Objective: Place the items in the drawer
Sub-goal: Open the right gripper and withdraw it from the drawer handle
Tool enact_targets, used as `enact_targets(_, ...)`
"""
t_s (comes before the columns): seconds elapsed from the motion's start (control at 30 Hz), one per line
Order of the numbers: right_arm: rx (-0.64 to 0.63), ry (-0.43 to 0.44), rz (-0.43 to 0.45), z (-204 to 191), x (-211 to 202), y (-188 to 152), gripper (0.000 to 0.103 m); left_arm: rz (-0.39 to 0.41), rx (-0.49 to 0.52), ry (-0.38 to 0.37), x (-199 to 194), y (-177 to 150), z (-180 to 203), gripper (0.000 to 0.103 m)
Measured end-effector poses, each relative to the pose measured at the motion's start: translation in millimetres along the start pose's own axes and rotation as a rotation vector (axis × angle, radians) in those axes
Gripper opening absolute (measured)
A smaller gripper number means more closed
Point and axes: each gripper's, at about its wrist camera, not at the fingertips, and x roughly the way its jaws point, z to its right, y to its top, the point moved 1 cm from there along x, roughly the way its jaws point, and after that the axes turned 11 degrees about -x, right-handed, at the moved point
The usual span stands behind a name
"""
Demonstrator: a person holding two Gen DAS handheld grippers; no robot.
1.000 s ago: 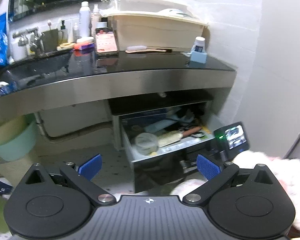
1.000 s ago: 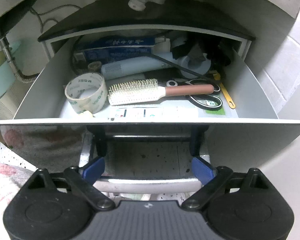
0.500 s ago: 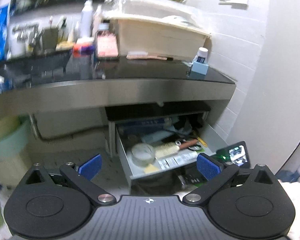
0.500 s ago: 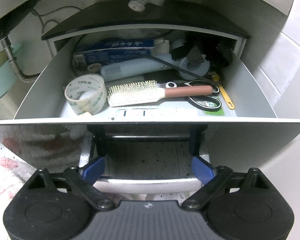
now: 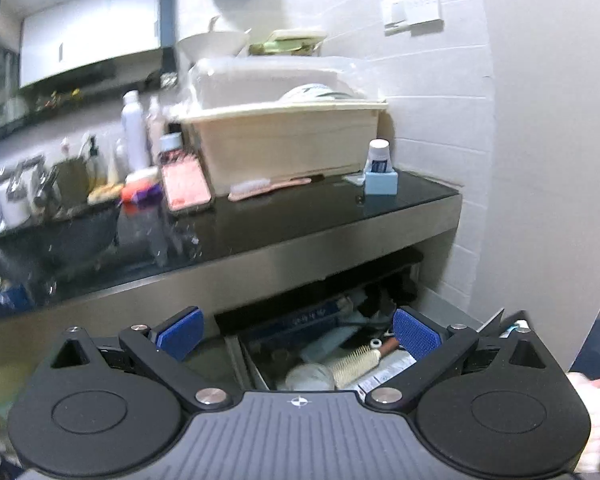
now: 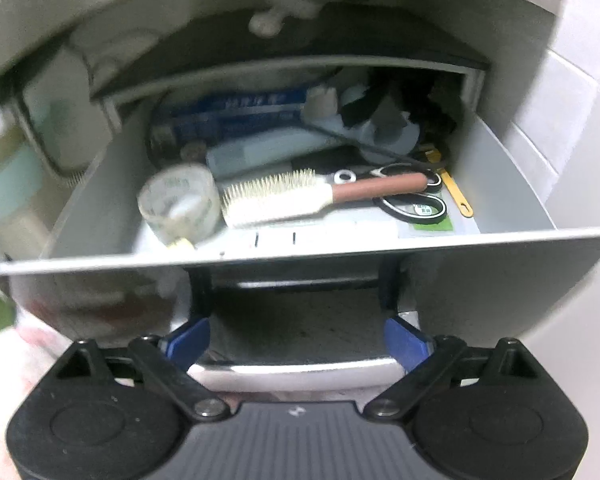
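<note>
The grey drawer (image 6: 500,236) under the counter stands pulled open. Inside lie a roll of clear tape (image 6: 178,204), a hairbrush with a brown handle (image 6: 320,196), scissors (image 6: 416,204), a blue box (image 6: 240,114) and more clutter. My right gripper (image 6: 298,342) is open, its fingers either side of the chrome drawer handle (image 6: 296,368), holding nothing. My left gripper (image 5: 296,332) is open and empty, raised in front of the counter, with the open drawer (image 5: 320,356) below it. On the black counter (image 5: 300,224) lie a pink toothbrush (image 5: 268,188) and a pink phone (image 5: 186,184).
A beige tub (image 5: 284,140) stands at the counter's back, with bottles (image 5: 134,132) and a tap (image 5: 20,180) to its left. A white bottle in a blue holder (image 5: 380,168) stands at the right end. A tiled wall (image 5: 520,160) bounds the right side.
My left gripper has risen and tilted up, so the counter now fills its view and the drawer sits low. My right gripper has shifted slightly at the handle; its view is blurred.
</note>
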Motion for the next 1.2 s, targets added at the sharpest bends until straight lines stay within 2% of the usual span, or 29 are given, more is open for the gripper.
enact_targets(0.23, 0.096, 0.124, 0.161, 24.4, -68.0, -34.6, 0.097, 0.062, 0.114, -0.128, 29.0, 43.1, -6.3, 0.102)
enact_targets(0.33, 0.117, 0.11, 0.186, 30.1, -98.8, -53.0, 0.102, 0.123, 0.16, -0.129, 46.9, 60.9, -3.8, 0.102)
enact_targets(0.43, 0.137, 0.081, 0.19, 35.6, -122.4, -71.4, 0.102, 0.1, 0.187, -0.181, 63.2, 78.6, -0.3, 0.102)
enact_targets(0.57, 0.165, 0.036, 0.174, 41.5, -145.0, -92.4, 0.102, 0.069, 0.152, -0.298, 82.3, 101.5, 4.3, 0.102)
enact_targets(0.77, 0.2, 0.035, 0.148, 45.2, -156.1, -111.7, 0.102, 0.067, 0.181, -0.32, 113.8, 113.0, 12.3, 0.102)
enact_targets(0.87, 0.232, 0.05, 0.143, 45.4, -156.7, -118.7, 0.102, 0.014, 0.172, -0.361, 135.3, 119.5, 9.0, 0.102)
enact_targets(1.0, 0.254, 0.066, 0.134, 44.5, -155.1, -122.4, 0.102, -0.021, 0.187, -0.333, 173.7, 130.4, -2.5, 0.102)
enact_targets(1.07, 0.254, 0.072, 0.132, 43.4, -155.2, -122.1, 0.102, -0.05, 0.19, -0.355, 194.7, 138.4, -11.8, 0.102)
enact_targets(1.2, 0.273, 0.074, 0.131, 43.2, -157.5, -123.6, 0.102, -0.096, 0.226, -0.322, 239.6, 154.4, -28.2, 0.101)
